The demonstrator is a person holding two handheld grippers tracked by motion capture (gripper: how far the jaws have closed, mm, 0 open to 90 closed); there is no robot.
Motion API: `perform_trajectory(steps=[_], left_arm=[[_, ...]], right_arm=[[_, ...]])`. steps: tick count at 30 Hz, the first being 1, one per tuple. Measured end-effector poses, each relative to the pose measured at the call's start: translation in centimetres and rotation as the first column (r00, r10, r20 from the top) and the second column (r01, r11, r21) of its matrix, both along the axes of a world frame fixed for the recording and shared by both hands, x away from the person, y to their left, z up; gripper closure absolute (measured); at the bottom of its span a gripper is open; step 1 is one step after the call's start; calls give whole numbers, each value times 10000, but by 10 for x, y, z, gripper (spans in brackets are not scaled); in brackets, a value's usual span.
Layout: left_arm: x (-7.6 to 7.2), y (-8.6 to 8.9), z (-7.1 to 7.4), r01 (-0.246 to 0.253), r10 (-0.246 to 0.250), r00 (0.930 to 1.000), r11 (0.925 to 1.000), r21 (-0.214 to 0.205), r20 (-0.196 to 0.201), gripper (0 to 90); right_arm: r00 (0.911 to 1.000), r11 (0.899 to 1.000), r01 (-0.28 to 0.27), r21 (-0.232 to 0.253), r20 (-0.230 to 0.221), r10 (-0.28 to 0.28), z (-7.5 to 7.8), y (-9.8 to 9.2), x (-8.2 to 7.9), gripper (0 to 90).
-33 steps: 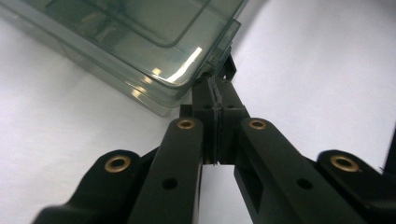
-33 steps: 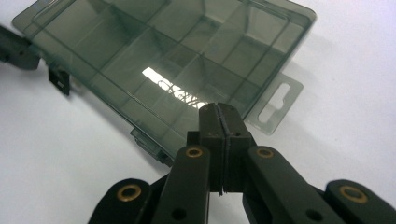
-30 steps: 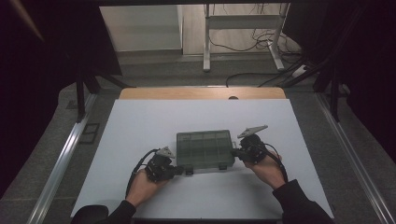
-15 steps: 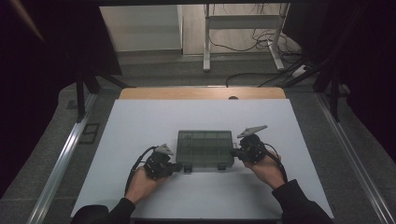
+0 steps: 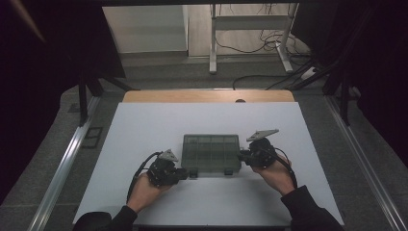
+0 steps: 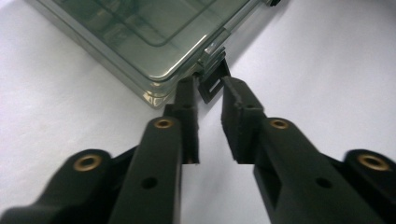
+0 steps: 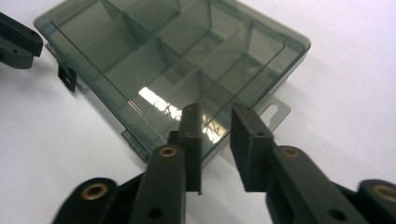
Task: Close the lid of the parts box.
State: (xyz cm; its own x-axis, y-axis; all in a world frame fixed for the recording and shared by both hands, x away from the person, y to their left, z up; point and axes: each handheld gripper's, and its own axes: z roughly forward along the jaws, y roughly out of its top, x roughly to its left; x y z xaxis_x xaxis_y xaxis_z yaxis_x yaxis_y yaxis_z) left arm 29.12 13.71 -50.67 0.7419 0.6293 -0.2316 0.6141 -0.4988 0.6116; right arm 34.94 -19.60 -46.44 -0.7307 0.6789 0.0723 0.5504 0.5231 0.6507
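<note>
Two grippers flank a closed green box (image 5: pixel 210 152) mid-table (image 5: pixel 144 125), left gripper (image 6: pixel 208 91) just opening, jaws slightly apart astride the black latch (image 6: pixel 211 84), right gripper (image 7: pixel 215 112) just opening at the box's edge, gripping nothing.

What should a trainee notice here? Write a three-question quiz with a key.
1. True or false: the translucent grey-green plastic compartment box lies lid down on the white table.
2. What sits between the tips of the left claw? A: a black latch. B: a silver screw. C: a red cable.
3. In the high view, at which end of the box is the right claw?

Key: 1 true. 2 A. 3 the right end. Both claws' jaws have just been opening and press on nothing.
</note>
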Motion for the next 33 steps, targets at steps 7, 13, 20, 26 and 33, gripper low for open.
perform_trajectory(steps=[7,13,20,26,33], left_arm=[[-4,9,7,-87,89,9999,9998,-196,137,632],[-8,20,15,-293,306,9986,9991,-307,432,561],[-13,33,25,-623,647,9951,9975,-346,742,461],[-16,41,31,-801,824,9909,9965,-254,1069,373],[-22,53,37,-1128,1155,9829,9932,-270,1437,278]], right_arm=[[9996,9998,-120,188,273,114,5,-4,-5,588],[9978,9998,-82,184,657,70,10,-11,-13,504],[9937,10000,-98,-8,1112,98,15,-21,-24,440],[9935,10000,-54,-1,1135,53,16,-33,-31,393],[9928,9999,108,56,1192,-114,17,-49,-41,349]])
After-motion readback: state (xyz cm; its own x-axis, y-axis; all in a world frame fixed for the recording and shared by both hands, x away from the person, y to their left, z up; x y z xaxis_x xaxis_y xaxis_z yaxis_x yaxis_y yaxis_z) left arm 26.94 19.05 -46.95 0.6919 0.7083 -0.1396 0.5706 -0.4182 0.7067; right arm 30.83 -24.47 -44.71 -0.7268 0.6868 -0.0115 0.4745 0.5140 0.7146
